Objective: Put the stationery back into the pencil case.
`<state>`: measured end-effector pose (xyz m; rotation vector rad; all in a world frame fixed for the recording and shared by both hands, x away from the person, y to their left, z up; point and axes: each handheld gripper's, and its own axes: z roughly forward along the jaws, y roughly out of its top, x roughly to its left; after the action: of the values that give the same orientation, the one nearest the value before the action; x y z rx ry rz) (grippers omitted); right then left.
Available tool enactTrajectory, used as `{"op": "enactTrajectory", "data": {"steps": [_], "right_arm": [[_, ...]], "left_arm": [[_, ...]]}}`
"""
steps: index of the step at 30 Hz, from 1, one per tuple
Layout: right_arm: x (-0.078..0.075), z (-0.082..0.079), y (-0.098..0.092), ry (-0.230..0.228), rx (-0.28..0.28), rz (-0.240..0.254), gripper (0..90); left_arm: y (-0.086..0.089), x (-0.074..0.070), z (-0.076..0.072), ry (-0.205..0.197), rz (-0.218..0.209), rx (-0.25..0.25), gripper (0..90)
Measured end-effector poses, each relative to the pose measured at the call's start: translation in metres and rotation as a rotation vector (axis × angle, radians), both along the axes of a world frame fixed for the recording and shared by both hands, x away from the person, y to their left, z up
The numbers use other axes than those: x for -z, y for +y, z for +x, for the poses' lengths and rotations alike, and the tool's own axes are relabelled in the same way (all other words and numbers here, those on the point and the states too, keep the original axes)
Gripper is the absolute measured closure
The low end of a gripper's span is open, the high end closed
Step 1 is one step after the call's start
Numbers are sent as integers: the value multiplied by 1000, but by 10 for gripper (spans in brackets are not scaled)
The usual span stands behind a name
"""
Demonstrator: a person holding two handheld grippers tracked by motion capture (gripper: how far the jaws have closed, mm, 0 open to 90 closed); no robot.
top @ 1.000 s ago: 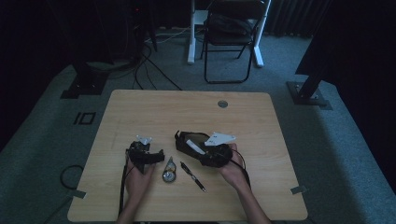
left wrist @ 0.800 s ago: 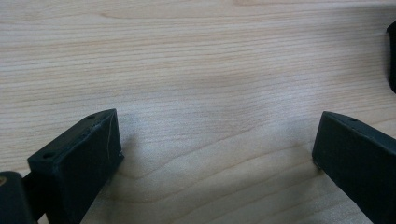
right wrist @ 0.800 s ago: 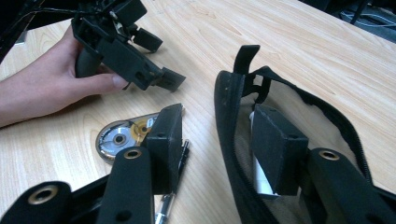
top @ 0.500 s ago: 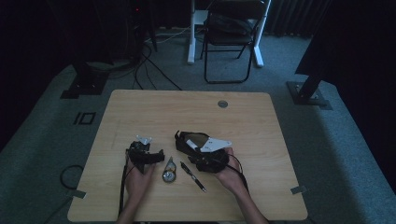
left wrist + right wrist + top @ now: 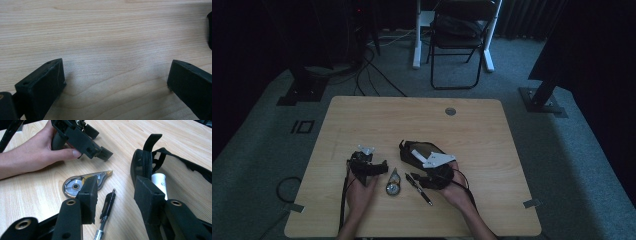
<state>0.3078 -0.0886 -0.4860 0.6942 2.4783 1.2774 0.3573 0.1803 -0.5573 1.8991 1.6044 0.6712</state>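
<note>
Wooden table (image 5: pixel 362 115), both grippers' fingers spread, pen (image 5: pixel 106 207) and tape dispenser (image 5: pixel 80 182) beside pouch (image 5: pixel 147 162).

Floor: you see grey carpet (image 5: pixel 562 165) around your wooden table (image 5: pixel 472 130).
Furniture: a black folding chair (image 5: pixel 459 40) stands beyond it.
Cables: they trail near the dark stands (image 5: pixel 304 87).
Light: dim.

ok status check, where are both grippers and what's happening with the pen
Left gripper open over bare table. Right gripper open above the pen, not gripping it. Correction tape and black pouch flank the pen closely.
</note>
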Motion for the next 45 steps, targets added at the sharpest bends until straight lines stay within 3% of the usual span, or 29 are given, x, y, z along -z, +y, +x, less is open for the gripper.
{"op": "enactTrajectory", "data": {"steps": [31, 37, 45], "right_arm": [[24, -17, 7, 18, -27, -50, 544], [30, -17, 8, 32, -36, -62, 586], [38, -17, 6, 27, -7, -78, 710]], "left_arm": [[0, 0, 0, 0, 0, 0, 15], [0, 0, 0, 0, 0, 0, 16], [0, 0, 0, 0, 0, 0, 15]]}}
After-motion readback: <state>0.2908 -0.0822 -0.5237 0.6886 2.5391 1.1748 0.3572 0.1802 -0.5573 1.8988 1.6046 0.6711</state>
